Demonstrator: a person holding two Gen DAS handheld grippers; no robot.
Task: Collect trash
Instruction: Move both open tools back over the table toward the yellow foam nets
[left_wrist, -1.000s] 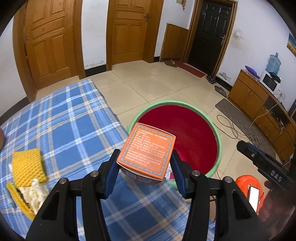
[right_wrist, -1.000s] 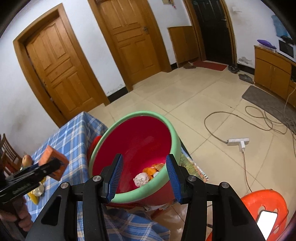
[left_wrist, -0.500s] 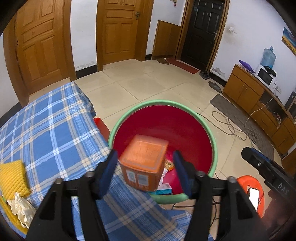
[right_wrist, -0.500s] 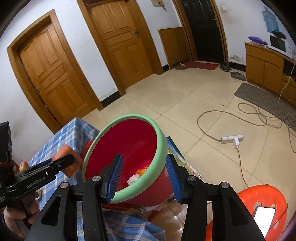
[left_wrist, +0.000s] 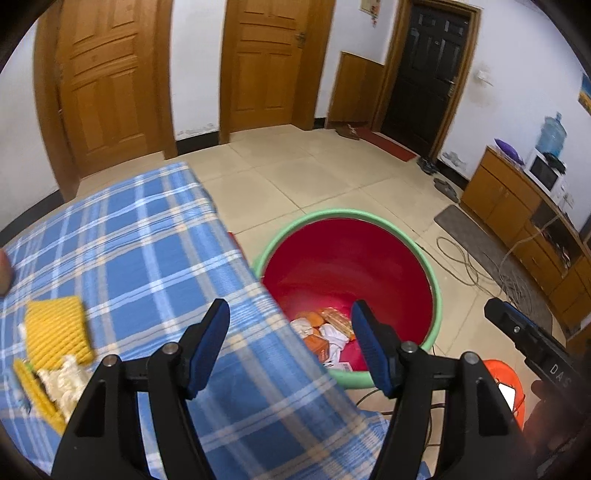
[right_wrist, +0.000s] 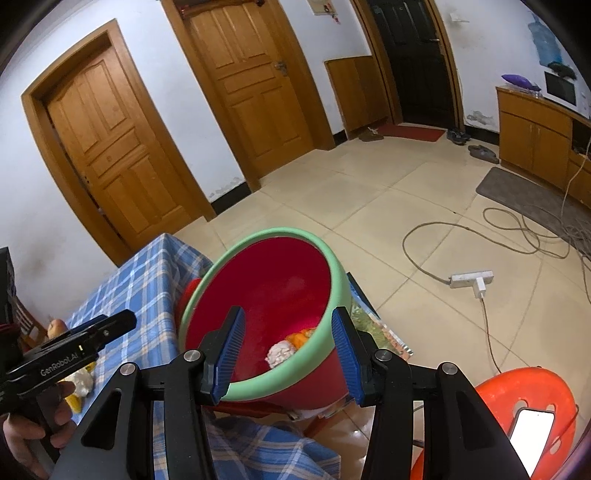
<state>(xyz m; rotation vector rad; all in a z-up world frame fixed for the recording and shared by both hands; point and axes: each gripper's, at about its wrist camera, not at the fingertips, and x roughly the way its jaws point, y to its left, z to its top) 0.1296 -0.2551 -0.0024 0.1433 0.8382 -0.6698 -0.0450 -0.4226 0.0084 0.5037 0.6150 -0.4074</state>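
We find the left gripper (left_wrist: 290, 341) with its jaws apart and nothing between them; they have just been opening, and it sits over the edge of the blue checked tablecloth (left_wrist: 140, 258), beside the red bin (left_wrist: 369, 218). An orange box (left_wrist: 317, 345) lies in the bottom of that bin, among white crumpled paper (left_wrist: 338, 338) and other orange wrappers. We judge that this piece of trash is now delivered.

The right gripper (right_wrist: 286, 347) holds the bin: its blue pads straddle the green rim, one inside the wall and one outside, and the bin leans tilted toward the table. We judge this a clamp on the rim, though the exact contact of the pads is hard to confirm.

Outstanding items remain on the table. In the left wrist view, a yellow sponge-like pad (left_wrist: 57, 332) lies near the left margin, with a pale crumpled scrap (left_wrist: 62, 380) just beside it and a further yellow strip below. A fruit (right_wrist: 55, 326) shows at the table's far edge in the right wrist view; whether it counts as trash we cannot tell.

We assess the task as partly complete: several pieces binned, at least the yellow and pale scraps left to collect.
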